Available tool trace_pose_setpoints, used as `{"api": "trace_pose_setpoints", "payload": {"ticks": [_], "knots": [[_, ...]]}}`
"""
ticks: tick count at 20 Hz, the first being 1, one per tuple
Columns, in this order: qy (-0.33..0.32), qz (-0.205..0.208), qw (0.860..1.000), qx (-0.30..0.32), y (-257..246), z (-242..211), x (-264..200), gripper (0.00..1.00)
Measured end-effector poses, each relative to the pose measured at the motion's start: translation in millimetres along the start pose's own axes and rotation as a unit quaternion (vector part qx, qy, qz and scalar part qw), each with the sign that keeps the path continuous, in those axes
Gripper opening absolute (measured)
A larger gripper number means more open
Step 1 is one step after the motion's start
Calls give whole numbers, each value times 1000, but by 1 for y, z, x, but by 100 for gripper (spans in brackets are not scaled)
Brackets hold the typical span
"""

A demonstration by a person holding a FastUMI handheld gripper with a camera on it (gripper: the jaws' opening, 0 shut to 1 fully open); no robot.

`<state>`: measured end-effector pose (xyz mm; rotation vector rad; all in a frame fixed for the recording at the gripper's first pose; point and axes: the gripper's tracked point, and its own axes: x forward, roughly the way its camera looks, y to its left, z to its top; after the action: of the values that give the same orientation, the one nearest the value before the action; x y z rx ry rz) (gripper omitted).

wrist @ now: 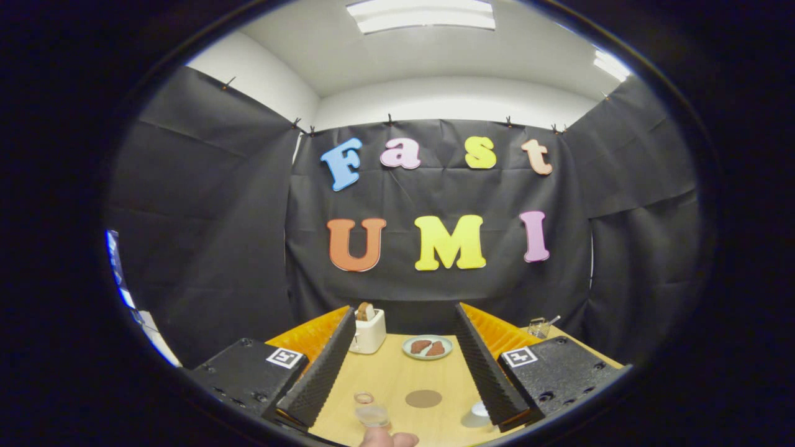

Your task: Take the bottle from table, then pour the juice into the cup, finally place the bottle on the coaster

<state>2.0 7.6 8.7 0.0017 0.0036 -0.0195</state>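
The gripper [404, 366] hangs above a light wooden table [397, 385], its two fingers [323, 366] spread wide apart with nothing between the pads. They grip nothing and touch nothing on the table.

The bottle [371, 411] stands upright on the table in the gap between the fingers, nearer the left finger and low in the view, close to the camera. It is small and clear, and its open mouth shows as a ring at the top. Just in front of it, at the near edge of the table, part of a person's hand [388, 439] shows; it is not possible to tell whether the hand touches the bottle.

The coaster [423, 398], a flat round brown disc, lies on the table a little to the right of the bottle and slightly farther away, apart from it and also between the fingers.

The cup [479, 410], white, sits beside the inner face of the right finger, which hides part of it.

Beyond the fingertips, at the far side of the table, a white toaster [369, 332] stands with a slice of bread [365, 311] sticking out of its slot. To its right, a pale plate [427, 356] holds two brownish pieces of food [421, 346]. Farther right, beyond the right finger, a small glass jar [539, 328] stands with a thin handle poking out.
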Motion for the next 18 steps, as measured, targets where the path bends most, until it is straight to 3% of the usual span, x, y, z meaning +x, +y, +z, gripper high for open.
{"api": "trace_pose_setpoints", "payload": {"ticks": [12,18], "knots": [[-10,-3,1000,28,26,-24,-29,100],[0,-3,999,33,38,-78,-48,100]]}}
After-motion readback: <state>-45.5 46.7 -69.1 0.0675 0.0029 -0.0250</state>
